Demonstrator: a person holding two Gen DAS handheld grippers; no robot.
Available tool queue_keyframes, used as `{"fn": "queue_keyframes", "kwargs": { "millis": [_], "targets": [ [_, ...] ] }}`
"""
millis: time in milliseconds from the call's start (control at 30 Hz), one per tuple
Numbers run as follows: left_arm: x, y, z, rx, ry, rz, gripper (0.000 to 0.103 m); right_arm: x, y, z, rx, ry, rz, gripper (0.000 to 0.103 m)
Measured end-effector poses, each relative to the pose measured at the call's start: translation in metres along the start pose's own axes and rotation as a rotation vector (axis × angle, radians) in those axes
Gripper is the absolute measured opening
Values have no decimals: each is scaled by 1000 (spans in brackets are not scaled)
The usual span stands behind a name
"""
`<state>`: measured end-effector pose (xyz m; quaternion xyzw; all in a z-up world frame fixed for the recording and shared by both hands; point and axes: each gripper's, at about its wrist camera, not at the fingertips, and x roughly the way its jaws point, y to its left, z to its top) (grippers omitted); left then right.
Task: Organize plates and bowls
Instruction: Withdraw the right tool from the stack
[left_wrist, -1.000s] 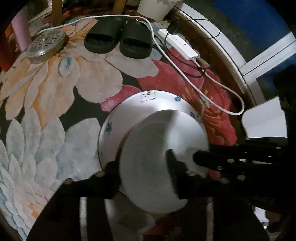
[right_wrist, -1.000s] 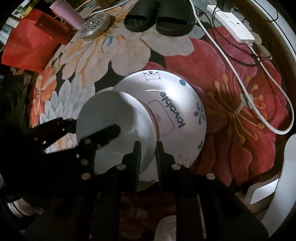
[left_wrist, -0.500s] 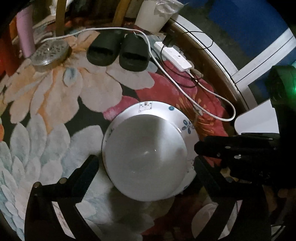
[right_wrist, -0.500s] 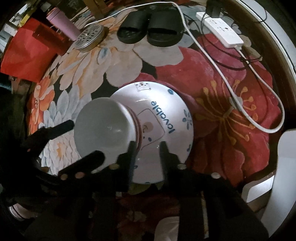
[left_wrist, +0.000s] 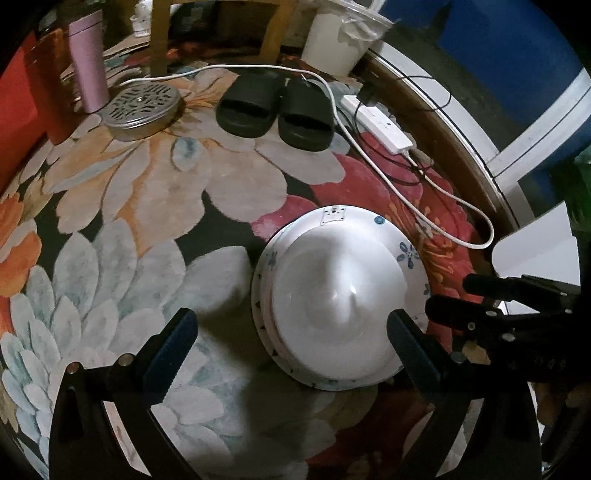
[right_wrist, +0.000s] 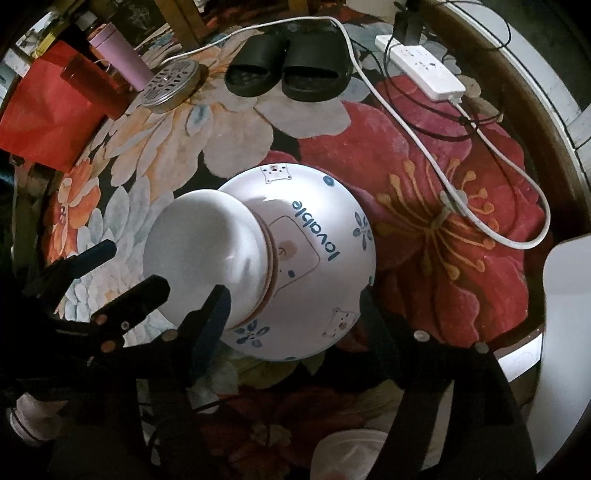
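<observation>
A plain white bowl (left_wrist: 332, 306) sits stacked on a larger white plate (left_wrist: 406, 251) printed with blue flowers and the word "lovable", on a floral rug. In the right wrist view the bowl (right_wrist: 203, 254) rests on the left part of the plate (right_wrist: 325, 236). My left gripper (left_wrist: 291, 332) is open and empty, its fingers wide apart on either side of the stack and a little in front of it. My right gripper (right_wrist: 291, 302) is open and empty, with its fingers on either side of the plate's near rim. The right gripper also shows at the right of the left wrist view.
Black slippers (left_wrist: 273, 107), a white power strip (left_wrist: 384, 125) with a white cable (left_wrist: 436, 192), a perforated metal lid (left_wrist: 144, 99), a pink tumbler (left_wrist: 88, 59) and a white bin (left_wrist: 340, 37) lie at the rug's far side. Another white dish (right_wrist: 351, 454) lies near the bottom edge.
My left gripper let go of the white bowl, opened wide and drew back. My right gripper opened from nearly shut. The bowl now rests on the plate.
</observation>
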<state>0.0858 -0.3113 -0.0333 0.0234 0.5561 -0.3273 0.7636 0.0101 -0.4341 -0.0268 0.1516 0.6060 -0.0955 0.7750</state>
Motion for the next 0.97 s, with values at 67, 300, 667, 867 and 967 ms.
{"fn": "queue_keyframes", "kwargs": {
  "millis": [67,300,667,867,967],
  "targets": [
    [-4,6,-3,-29,-9,-8,102,-2,4,-1,-4,-13,-3,74],
    [-22,18,-14,-70,-57,83,102,-7,28,-6,-78,-51,-53,73],
    [-43,41,-29,-111,-24,147,102,-4,55,-15,-110,-10,-36,74],
    [-53,43,-34,-91,-64,179,102,-6,68,-19,-139,-24,-42,74],
    [-56,48,-36,-95,-71,177,102,-4,71,-20,-140,-18,-41,74]
  ]
}}
